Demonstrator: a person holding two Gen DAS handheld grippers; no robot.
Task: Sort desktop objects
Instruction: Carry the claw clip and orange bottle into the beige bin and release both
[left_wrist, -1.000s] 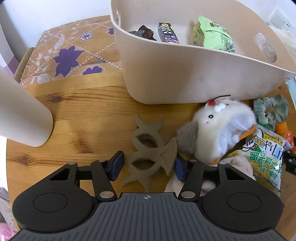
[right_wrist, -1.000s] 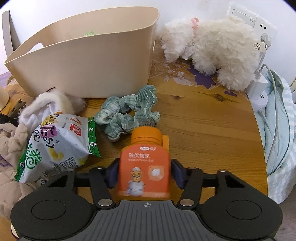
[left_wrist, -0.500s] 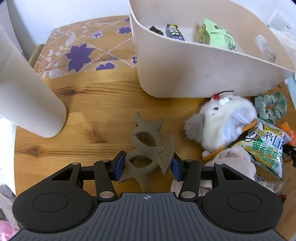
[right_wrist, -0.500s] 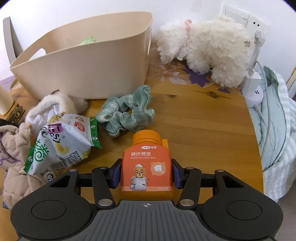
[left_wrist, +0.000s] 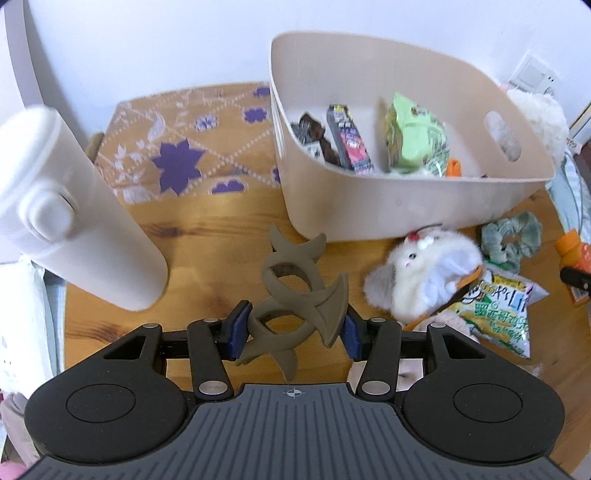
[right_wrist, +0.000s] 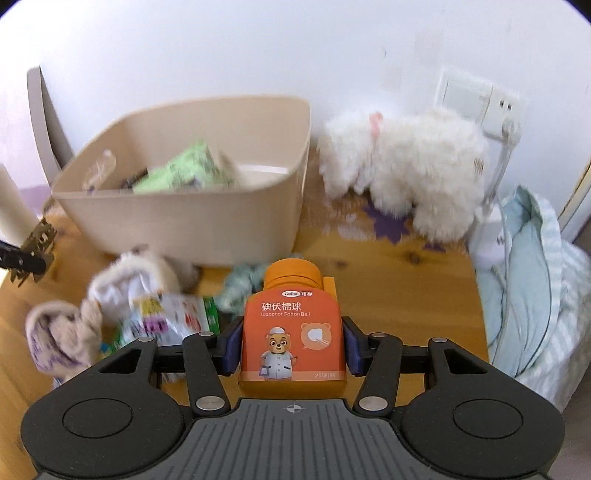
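Left gripper (left_wrist: 293, 332): fingers clamped on olive-brown interlocked-ring hair claw (left_wrist: 295, 295), held above wooden surface (left_wrist: 207, 243). Looks light, stiff, irregular; grip across widest ring. Right gripper (right_wrist: 291, 345): fingers squeezing orange plastic cotton-ball bottle (right_wrist: 293, 332) at flat sides, probably light, smooth. Beige tub (left_wrist: 388, 199) beyond.

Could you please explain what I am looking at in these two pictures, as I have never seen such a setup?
No robot here: a person carries a two-finger gripper in each hand, and a fisheye camera on each looks forward along its fingers. In the left view, the left gripper is shut on a brown hair claw. In the right view, the right gripper is shut on an orange cotton-ball bottle. On the wooden table stands a beige bin holding snack packets. Beside it lie a small plush toy, a green scrunchie and a snack bag.
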